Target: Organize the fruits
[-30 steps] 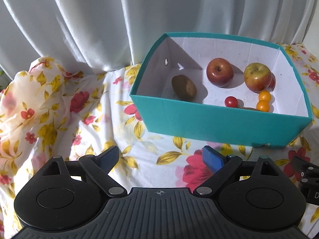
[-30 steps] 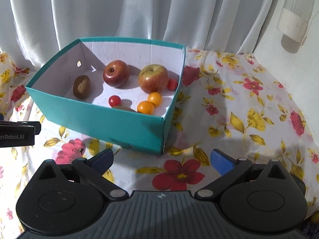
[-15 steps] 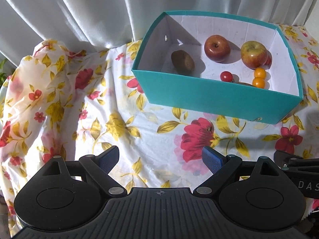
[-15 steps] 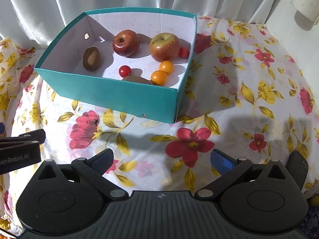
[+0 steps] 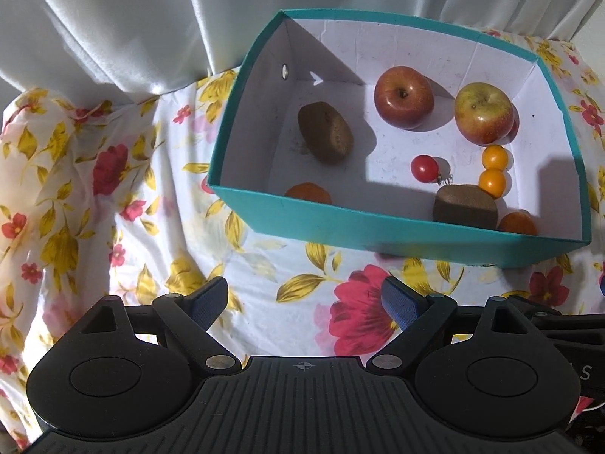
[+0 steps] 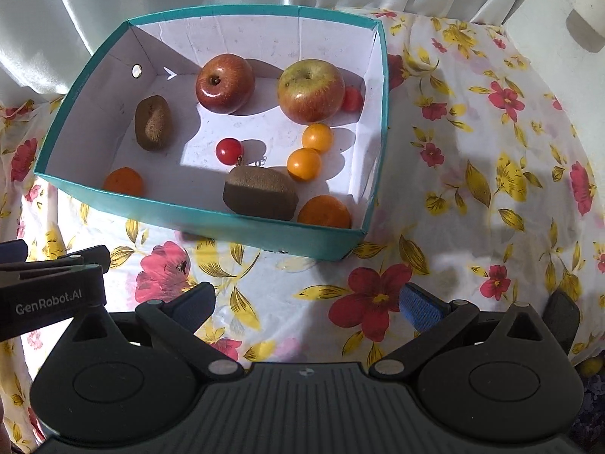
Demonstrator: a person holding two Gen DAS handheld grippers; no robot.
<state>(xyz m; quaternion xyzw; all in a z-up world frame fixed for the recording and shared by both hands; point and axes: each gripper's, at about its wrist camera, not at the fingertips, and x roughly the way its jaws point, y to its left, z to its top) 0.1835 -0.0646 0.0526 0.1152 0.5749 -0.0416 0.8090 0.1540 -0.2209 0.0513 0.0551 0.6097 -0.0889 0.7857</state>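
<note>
Teal cardboard formed the outside of the open box [image 6: 211, 215], with white inner walls, and the box was found resting on a floral tablecloth [image 6: 472, 196] in front of a white curtain [image 5: 113, 26]. All fruit was recorded inside the box. A red apple [image 6: 225, 83] and a yellow-red apple [image 6: 311, 90] were noted near the back wall of the box, apart from each other. A red tomato [image 6: 352, 99] was seen partly hidden behind the yellow-red apple, against the right wall. One kiwi [image 6: 152, 122] was located toward the left wall of the box. A second kiwi [image 6: 259, 193] was found by the front wall. A red cherry tomato [image 6: 228, 149] was noted near the centre of the box floor. Two small orange tomatoes [image 6: 310, 147] were observed just beside each other, right of centre. One mandarin [image 6: 123, 181] was recorded at the front left corner of the box, and another mandarin [image 6: 324, 212] at the front right corner, just beside the second kiwi.

The left gripper [image 5: 306, 302] was held short of the box's front wall, over the cloth, its blue-padded fingers [image 5: 401, 302] spread apart and holding nothing. The right gripper [image 6: 306, 306] was likewise held short of the front wall, fingers [image 6: 419, 310] spread and empty. No fruit was touched by either gripper.
</note>
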